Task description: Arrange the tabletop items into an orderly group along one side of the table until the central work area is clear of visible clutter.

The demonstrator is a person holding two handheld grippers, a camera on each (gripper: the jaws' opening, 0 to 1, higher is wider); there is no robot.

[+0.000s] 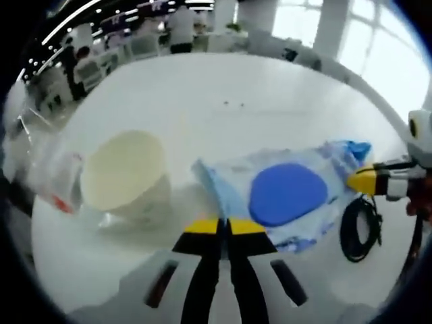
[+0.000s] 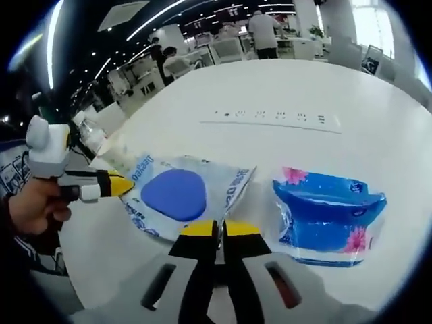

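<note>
Left gripper view: the left gripper (image 1: 224, 228) has its yellow-tipped jaws pressed together with nothing between them, the tips just at the near edge of a wipes pack (image 1: 287, 194) with a blue oval lid. A cream bowl (image 1: 128, 175) stands to the left of the pack on the white table (image 1: 223, 94). A clear plastic bag (image 1: 50, 175) lies beside the bowl. A coiled black cable (image 1: 360, 229) lies right of the pack.

Right gripper view: the right gripper (image 2: 219, 229) also has its jaws closed and empty, tips at the pack's near edge. A blue tissue packet (image 2: 331, 216) lies to the right, apart from the pack. A hand (image 2: 30, 202) holds the other gripper at left.
</note>
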